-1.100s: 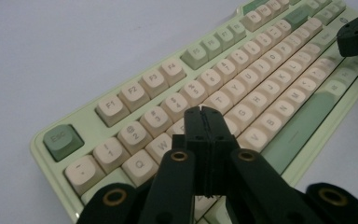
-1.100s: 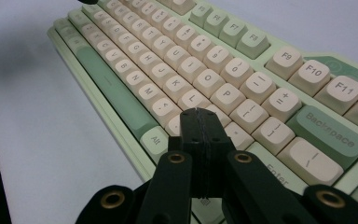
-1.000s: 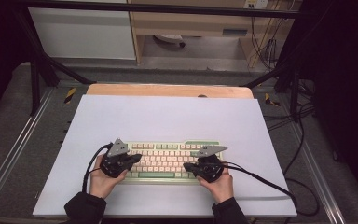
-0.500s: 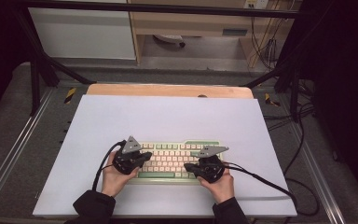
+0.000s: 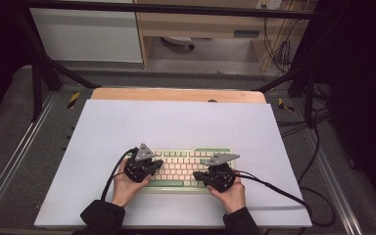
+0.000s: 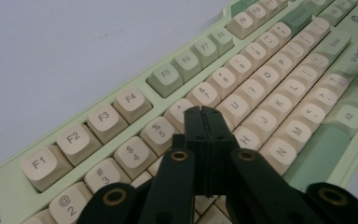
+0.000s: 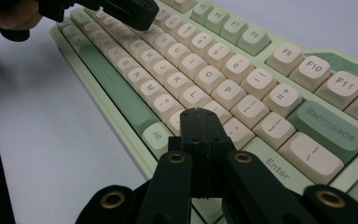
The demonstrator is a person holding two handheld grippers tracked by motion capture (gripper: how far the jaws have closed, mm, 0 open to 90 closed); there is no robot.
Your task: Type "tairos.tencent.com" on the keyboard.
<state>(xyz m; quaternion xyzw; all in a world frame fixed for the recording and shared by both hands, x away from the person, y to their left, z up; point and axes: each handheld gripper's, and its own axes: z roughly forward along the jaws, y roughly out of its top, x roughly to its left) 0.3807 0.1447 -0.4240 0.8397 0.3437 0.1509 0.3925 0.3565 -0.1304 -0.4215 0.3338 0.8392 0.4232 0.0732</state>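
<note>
Left hand-held gripper [image 5: 152, 165] shifted rightward across the keys since a second ago, jaws pressed together, empty, tip now over the number row near 5 and 6; likely lining up a key press. Right hand-held gripper [image 5: 201, 175] unmoved, shut, empty, near the Enter side. Pale green rectangular plastic keyboard with cream keycaps [image 5: 186, 169] flat on near-centre worktop [image 5: 176, 122], long axis left–right, function row facing far.

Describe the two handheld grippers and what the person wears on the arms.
Both the left gripper and the right gripper are black, each with two flat black jaws on arms with brass-coloured pivot rings. Each carries a grey three-cornered plate on top and trails a black cable. The person wears dark sleeves down to the wrists.
</note>
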